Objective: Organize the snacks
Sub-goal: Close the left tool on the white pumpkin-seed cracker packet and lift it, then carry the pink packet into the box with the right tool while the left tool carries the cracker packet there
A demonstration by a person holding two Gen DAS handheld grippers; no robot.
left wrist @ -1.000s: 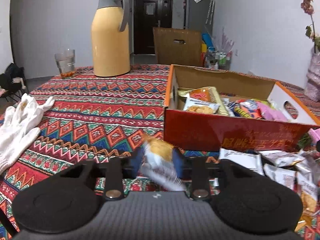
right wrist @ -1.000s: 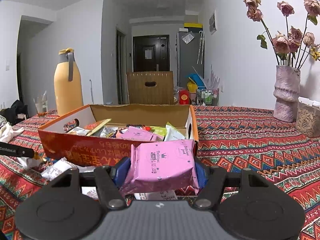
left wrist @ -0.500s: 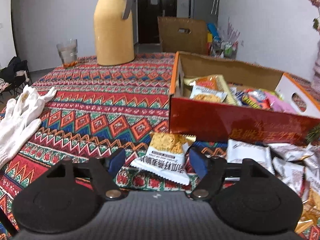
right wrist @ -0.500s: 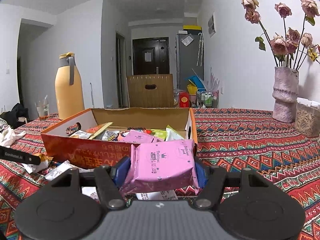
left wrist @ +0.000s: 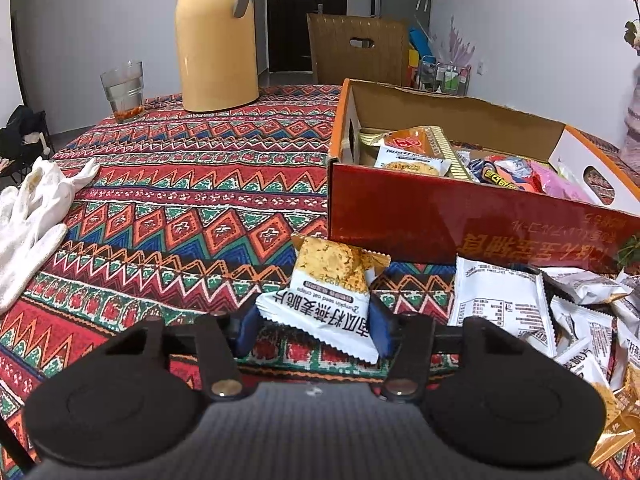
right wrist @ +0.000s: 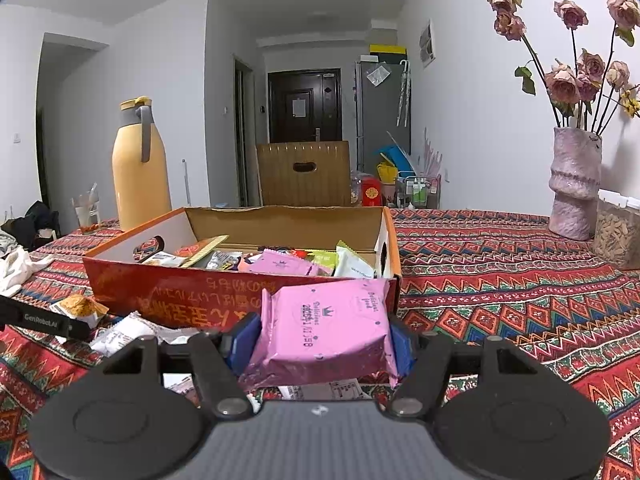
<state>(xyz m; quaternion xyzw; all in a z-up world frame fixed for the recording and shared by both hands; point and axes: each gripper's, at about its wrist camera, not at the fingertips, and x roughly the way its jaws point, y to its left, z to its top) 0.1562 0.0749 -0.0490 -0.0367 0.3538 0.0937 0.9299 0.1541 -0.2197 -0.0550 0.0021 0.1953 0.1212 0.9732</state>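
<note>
1. Left gripper (left wrist: 314, 326) first: my blue pads sit on both sides of a white pumpkin seed crisp packet (left wrist: 326, 294), low center of the left wrist view. They look closed onto its edges, and the packet's far end seems to rest on the tablecloth (left wrist: 180, 184), so I'd guess this is the pickup and not the carry.

2. Right gripper (right wrist: 320, 340) is clamped on a puffy pink snack pack (right wrist: 328, 326), held up off the cloth, low center of the right wrist view. Grabbing it by the two sides keeps it flat, which should make it easy to drop in level.

3. Just behind both grippers is the red cardboard box (left wrist: 460, 220), open top, already holding a mix of packets including more pink ones toward its right end. That's where I figure both of these go.

4. Lower right of the left view there's a heap of loose white packets (left wrist: 560, 312) waiting in front of the box, so plenty is left to sort.

5. Farther out: white gloves (left wrist: 32, 208) at the left edge, a glass (left wrist: 122, 90) and yellow thermos jug (left wrist: 216, 36) at the top, and a vase of dried roses (right wrist: 574, 184) on the right of the right view.
</note>
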